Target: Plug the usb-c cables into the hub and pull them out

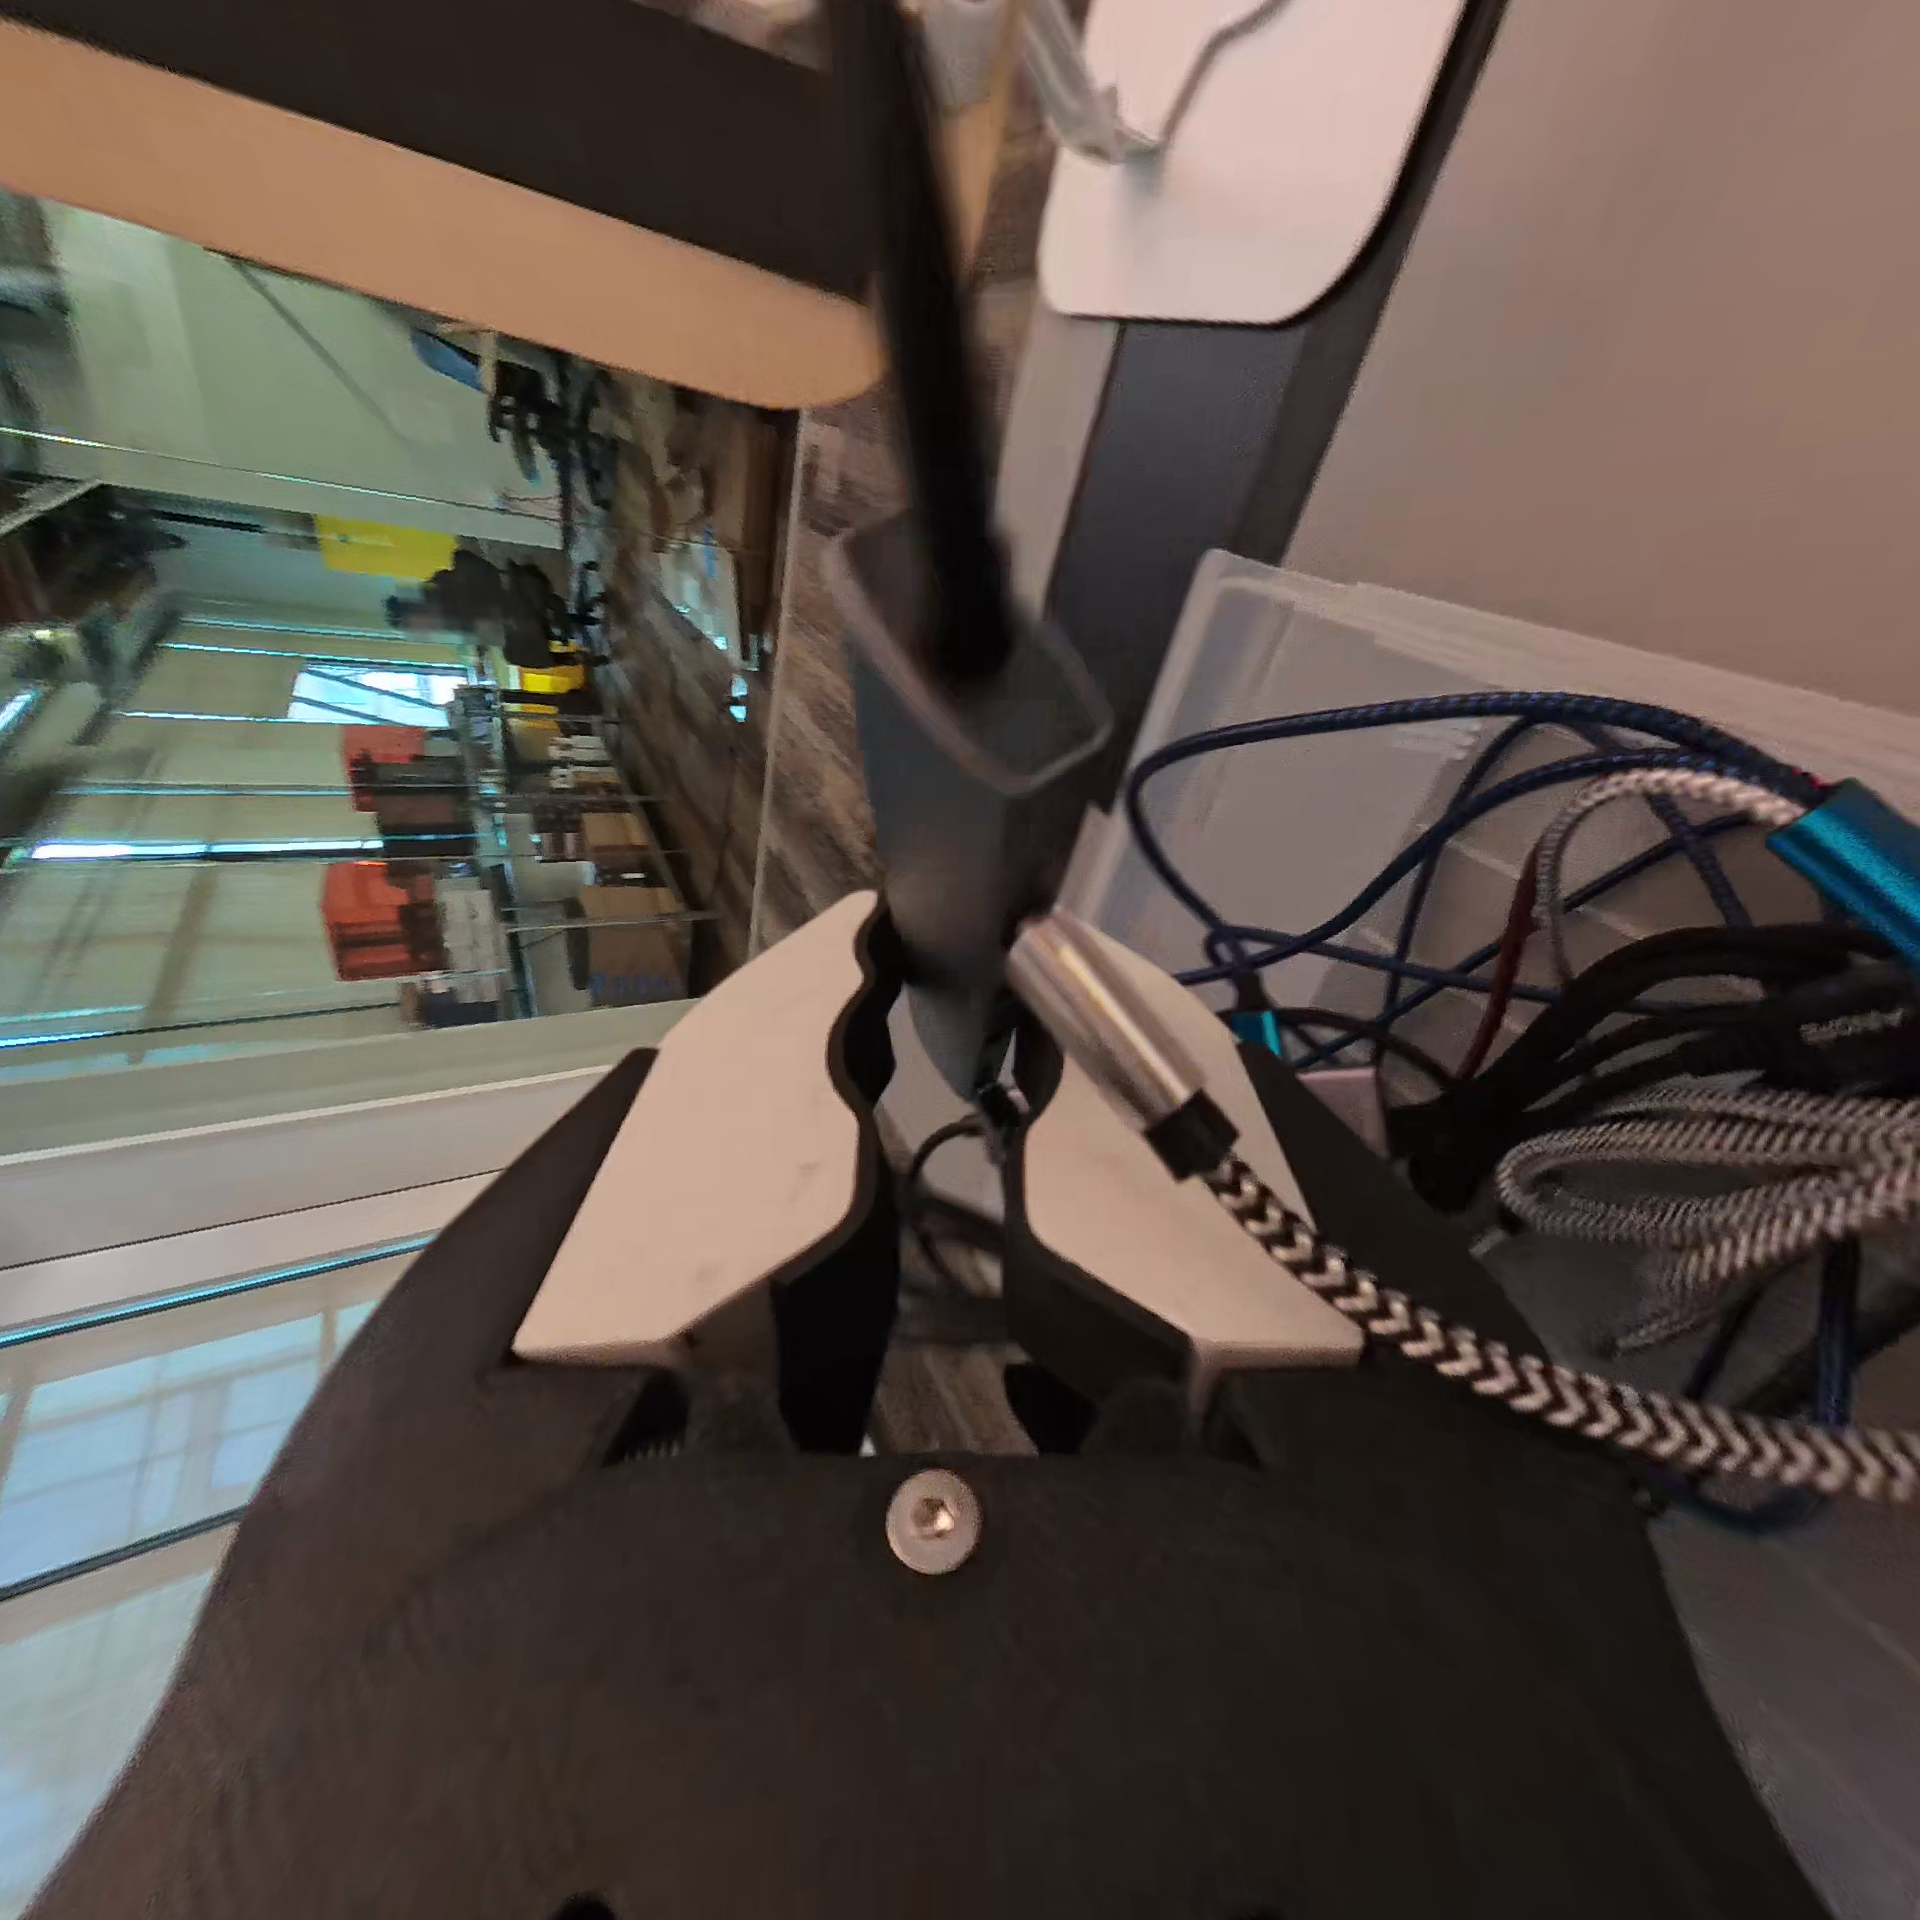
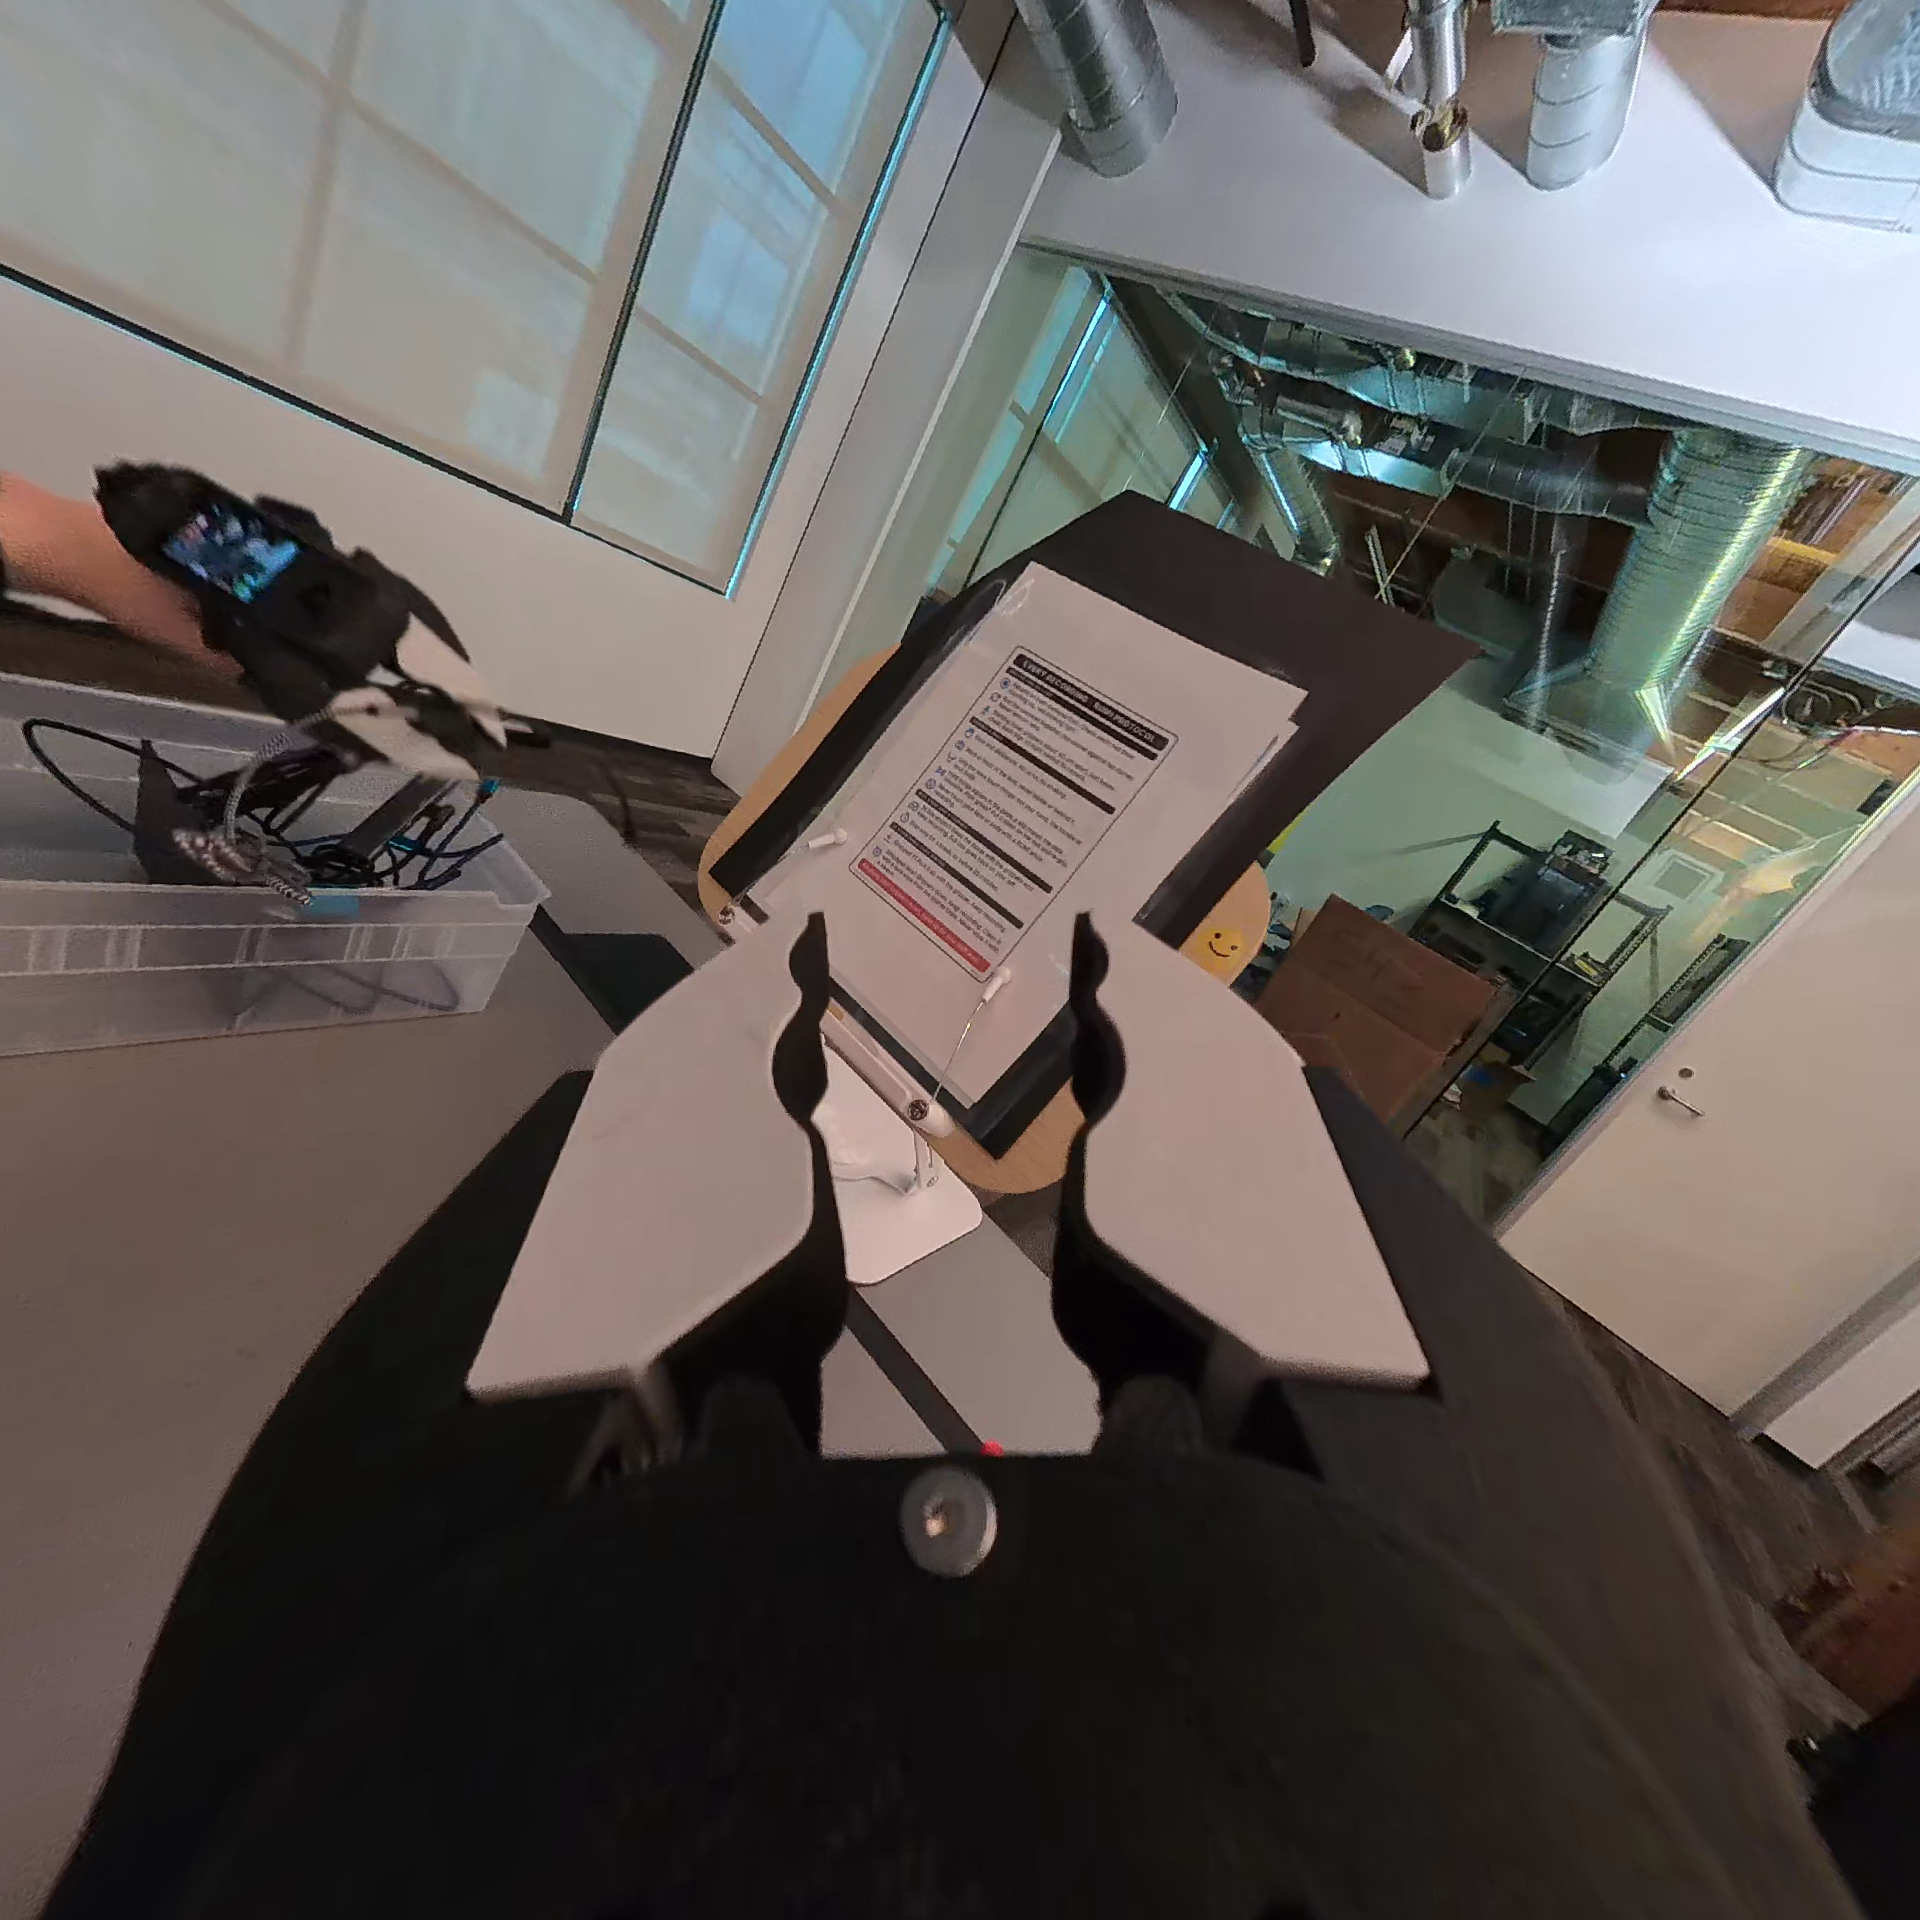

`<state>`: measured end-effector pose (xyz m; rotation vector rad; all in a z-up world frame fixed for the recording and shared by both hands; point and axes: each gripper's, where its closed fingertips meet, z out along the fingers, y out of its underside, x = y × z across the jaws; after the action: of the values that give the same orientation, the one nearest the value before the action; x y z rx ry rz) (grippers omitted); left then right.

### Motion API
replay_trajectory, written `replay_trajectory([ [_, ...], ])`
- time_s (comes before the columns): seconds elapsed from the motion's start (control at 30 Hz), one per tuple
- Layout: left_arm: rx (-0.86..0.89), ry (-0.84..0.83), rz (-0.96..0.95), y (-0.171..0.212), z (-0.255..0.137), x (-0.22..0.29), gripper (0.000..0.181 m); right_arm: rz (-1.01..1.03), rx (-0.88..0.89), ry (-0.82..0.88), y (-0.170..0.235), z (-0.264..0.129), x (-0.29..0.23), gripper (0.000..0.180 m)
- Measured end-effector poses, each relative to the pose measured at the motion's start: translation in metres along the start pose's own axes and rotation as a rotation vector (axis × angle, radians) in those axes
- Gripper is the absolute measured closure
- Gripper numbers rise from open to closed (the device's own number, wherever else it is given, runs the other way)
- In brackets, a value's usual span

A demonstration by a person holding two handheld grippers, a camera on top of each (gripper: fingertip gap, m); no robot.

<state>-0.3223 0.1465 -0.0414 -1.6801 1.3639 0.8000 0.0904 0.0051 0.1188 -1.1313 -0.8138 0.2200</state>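
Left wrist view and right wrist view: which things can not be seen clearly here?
- Hub: left wrist view, motion-blurred; ports unreadable.
- Silver plug: its tip hidden behind the left tongs.
- Clear bin: right wrist view, cables inside too small to count.

Showing dense printed text, unquoted here, on a white instruction sheet (image 2: 1013,821) clipped to a stand, with black header bars and a red strip at its foot; showing a yellow smiley sticker (image 2: 1223,945) on the wooden board behind; carrying faint, unreadable marking on a black cable plug (image 1: 1844,1029) in the bin
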Motion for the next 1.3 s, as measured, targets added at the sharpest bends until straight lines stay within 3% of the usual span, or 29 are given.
replay_trajectory([
  [0.4, -0.027, -0.211, -0.031, -0.007, -0.089, -0.093, 0.162, -0.075, -0.067, -0.020, 0.004, 0.004, -0.011, 0.135],
  [0.6, 0.040, -0.277, -0.067, -0.049, -0.139, -0.117, 0.163, -0.054, -0.061, -0.025, 0.000, 0.004, -0.013, 0.136],
  [0.77, 0.296, -0.254, -0.083, -0.143, -0.183, -0.075, 0.163, 0.051, -0.082, -0.033, -0.003, 0.007, -0.017, 0.137],
  [0.97, 0.506, -0.091, -0.265, -0.223, -0.199, 0.004, 0.164, 0.025, 0.033, -0.402, -0.035, 0.000, -0.089, 0.147],
  [1.07, 0.553, -0.016, -0.365, -0.241, -0.194, 0.032, 0.163, -0.013, 0.087, -0.536, -0.053, -0.004, -0.125, 0.147],
  [1.3, 0.598, 0.160, -0.451, -0.255, -0.169, 0.072, 0.164, -0.177, -0.029, -0.483, -0.036, 0.037, -0.165, 0.142],
])
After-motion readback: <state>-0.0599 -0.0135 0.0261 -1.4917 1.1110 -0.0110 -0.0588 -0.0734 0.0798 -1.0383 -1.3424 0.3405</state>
